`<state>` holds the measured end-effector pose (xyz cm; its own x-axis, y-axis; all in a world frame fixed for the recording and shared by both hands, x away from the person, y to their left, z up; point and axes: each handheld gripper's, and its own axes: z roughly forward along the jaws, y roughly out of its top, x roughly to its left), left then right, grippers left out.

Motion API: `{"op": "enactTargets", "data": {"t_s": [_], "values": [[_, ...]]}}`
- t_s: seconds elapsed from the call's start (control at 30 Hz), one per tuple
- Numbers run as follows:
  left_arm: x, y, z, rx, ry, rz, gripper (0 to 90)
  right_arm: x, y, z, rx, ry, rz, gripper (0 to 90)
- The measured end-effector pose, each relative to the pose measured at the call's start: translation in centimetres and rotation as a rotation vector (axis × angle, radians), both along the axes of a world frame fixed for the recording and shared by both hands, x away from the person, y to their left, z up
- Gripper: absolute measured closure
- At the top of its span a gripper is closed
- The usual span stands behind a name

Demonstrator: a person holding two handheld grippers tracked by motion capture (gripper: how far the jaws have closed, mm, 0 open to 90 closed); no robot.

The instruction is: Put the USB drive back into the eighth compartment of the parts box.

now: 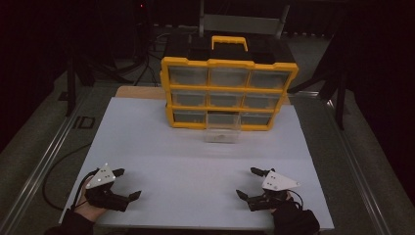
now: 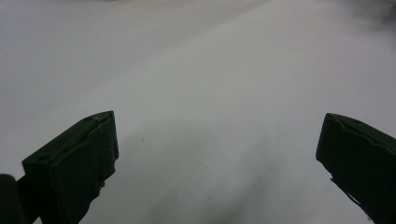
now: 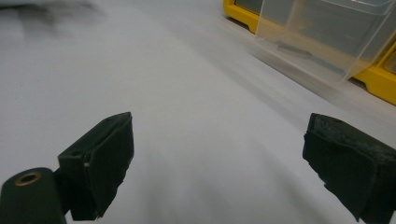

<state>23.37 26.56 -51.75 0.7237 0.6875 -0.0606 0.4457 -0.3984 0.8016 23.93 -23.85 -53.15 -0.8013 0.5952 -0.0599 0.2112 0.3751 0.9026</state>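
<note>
Left of the high view: I hold the left gripper low over the near part of the white board, its jaws spread wide with nothing between them; the left gripper view confirms this, with bare board beyond the two black fingers. Centre, at the far edge of the board: the yellow organiser, a cabinet with black top, yellow handle and three rows of three clear drawers. The middle drawer of the bottom row, the open drawer, stands pulled well out toward me, its front overhanging the board. It is a transparent, colourless tub with thin walls; in the right gripper view its floor appears mostly bare, though a small dark strip may lie on it. Right: the right gripper rests near the board's front edge, jaws equally wide and holding nothing. I judge the step in hand to be a reach for that drawer; to do it well I would approach squarely, meet the front lip at its middle, and move along the runners to avoid skewing or shifting the cabinet.
</note>
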Motion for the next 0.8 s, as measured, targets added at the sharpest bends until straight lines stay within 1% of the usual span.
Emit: {"op": "enactTargets", "data": {"t_s": [0.03, 0.13, 0.23, 0.27, 0.33, 0.4, 0.43, 0.6, 0.63, 0.8], "values": [[-0.03, -0.01, -0.08, 0.005, 0.001, 0.002, 0.3, -0.02, 0.01, -0.01, -0.001, 0.0, 0.0, 9.2], [-0.08, 0.04, -0.37, -0.01, -0.008, 0.014, 0.3, 0.02, -0.01, -0.04, -0.001, 0.002, 0.006, 9.2], [-0.12, -0.07, -0.5, -0.006, -0.008, 0.01, 0.3, 0.0, 0.02, -0.03, -0.004, 0.002, 0.006, 9.3], [-0.13, -0.11, -0.57, -0.005, -0.016, 0.016, 0.3, 0.05, -0.01, -0.07, -0.006, 0.001, 0.008, 9.2], [-0.11, -0.1, -0.59, -0.011, -0.012, 0.016, 0.3, 0.04, 0.0, -0.07, -0.006, 0.002, 0.008, 9.2], [-0.1, -0.11, -0.64, -0.007, -0.02, 0.017, 0.3, 0.02, 0.04, -0.07, -0.007, 0.002, 0.011, 9.2], [-0.05, -0.04, -0.72, -0.009, -0.012, 0.019, 0.3, 0.04, 0.09, -0.13, -0.006, 0.004, 0.009, 9.2], [-0.06, -0.09, -0.78, -0.001, -0.009, 0.012, 0.3, 0.04, 0.15, -0.14, -0.011, 0.004, 0.01, 9.3], [-0.04, -0.09, -0.79, -0.003, -0.005, 0.012, 0.3, 0.07, 0.12, -0.17, -0.01, 0.011, 0.009, 9.3], [-0.02, -0.21, -0.67, -0.002, -0.008, 0.007, 0.3, 0.08, 0.04, -0.15, -0.007, 0.003, 0.009, 9.2]]}}
